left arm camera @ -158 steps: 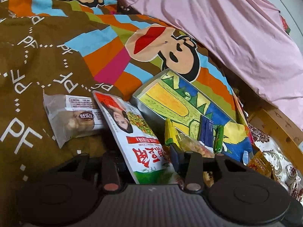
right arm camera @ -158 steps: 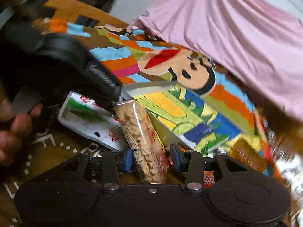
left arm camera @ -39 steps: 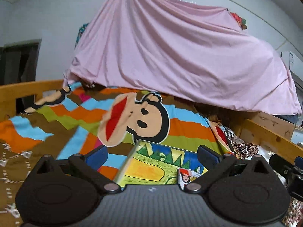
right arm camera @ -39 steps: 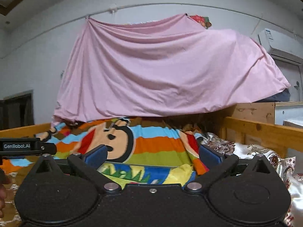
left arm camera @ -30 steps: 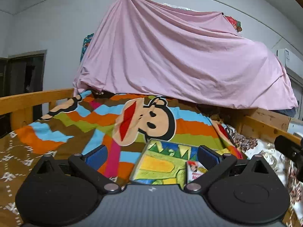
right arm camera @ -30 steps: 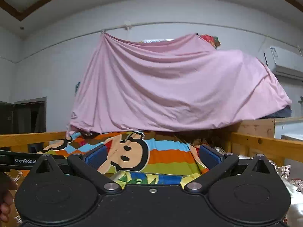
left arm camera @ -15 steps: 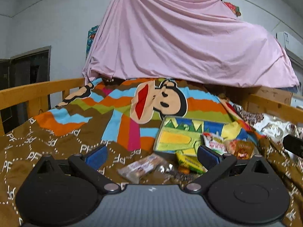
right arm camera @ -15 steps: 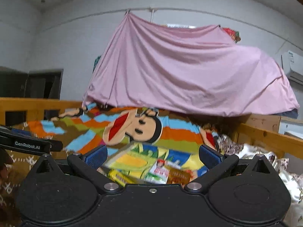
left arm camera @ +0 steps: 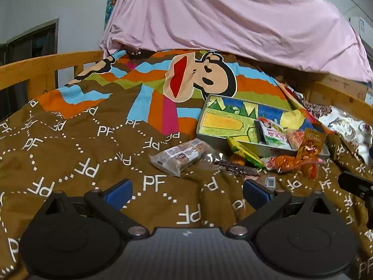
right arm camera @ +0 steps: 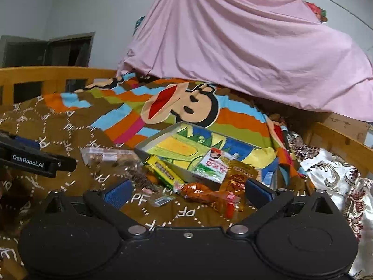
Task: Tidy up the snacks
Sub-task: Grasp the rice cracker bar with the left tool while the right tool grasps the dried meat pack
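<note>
Left wrist view: the left gripper (left arm camera: 186, 190) hangs above the bed with its blue-padded fingers (left arm camera: 119, 192) spread wide and nothing between them. Ahead, on the brown monkey-print blanket (left arm camera: 88, 144), a clear cookie packet (left arm camera: 180, 156) lies flat by itself, just left of a loose heap of snacks. Behind the heap sits a shallow tray with a cactus picture (left arm camera: 223, 122), and a white-and-green sachet (left arm camera: 272, 134) lies inside it at the near right. A yellow-green pack (left arm camera: 243, 151) leans over the tray's front wall, and an orange wrapped pack (left arm camera: 289, 162) lies on the blanket in front.

Right wrist view: the right gripper (right arm camera: 186, 190) is likewise spread and empty, low over the same heap. The orange wrapped pack (right arm camera: 205, 193) lies nearest, between the fingers in this view, touching an amber pouch (right arm camera: 237, 177). The left gripper's black body (right arm camera: 35, 161) juts in from the left. A small dark strip beside the cookie packet is probably a chocolate bar, though it is too blurred to be sure.

These packs look light, soft and crinkly, with slick film, so they would probably slide or buckle under a pinch. Taking each across its flat middle, or by a sealed end seam, seems safest, especially for brittle cookies.
</note>
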Action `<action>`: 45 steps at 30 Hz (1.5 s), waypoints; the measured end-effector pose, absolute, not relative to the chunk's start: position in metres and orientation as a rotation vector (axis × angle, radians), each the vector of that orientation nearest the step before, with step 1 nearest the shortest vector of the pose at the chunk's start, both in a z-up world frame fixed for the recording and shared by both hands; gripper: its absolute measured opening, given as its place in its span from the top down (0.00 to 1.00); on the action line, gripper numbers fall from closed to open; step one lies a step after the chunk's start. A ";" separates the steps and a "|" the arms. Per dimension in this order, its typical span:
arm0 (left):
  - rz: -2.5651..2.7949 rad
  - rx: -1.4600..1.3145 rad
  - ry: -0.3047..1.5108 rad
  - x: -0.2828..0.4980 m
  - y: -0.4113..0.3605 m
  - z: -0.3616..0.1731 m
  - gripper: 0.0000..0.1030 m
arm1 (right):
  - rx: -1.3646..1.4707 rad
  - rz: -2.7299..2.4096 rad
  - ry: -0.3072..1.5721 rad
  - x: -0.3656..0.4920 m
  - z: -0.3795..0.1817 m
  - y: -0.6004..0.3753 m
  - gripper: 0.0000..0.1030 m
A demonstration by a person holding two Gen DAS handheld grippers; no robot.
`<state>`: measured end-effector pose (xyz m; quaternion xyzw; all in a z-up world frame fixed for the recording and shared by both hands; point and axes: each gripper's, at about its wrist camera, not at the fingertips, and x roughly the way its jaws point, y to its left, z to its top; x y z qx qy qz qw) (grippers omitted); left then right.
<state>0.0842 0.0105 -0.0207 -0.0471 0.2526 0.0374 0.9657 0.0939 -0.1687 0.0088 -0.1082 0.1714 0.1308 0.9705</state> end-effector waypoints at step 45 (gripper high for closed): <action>-0.136 0.247 0.725 0.257 0.027 -0.058 0.00 | -0.145 0.762 0.544 0.256 -0.064 -0.138 0.06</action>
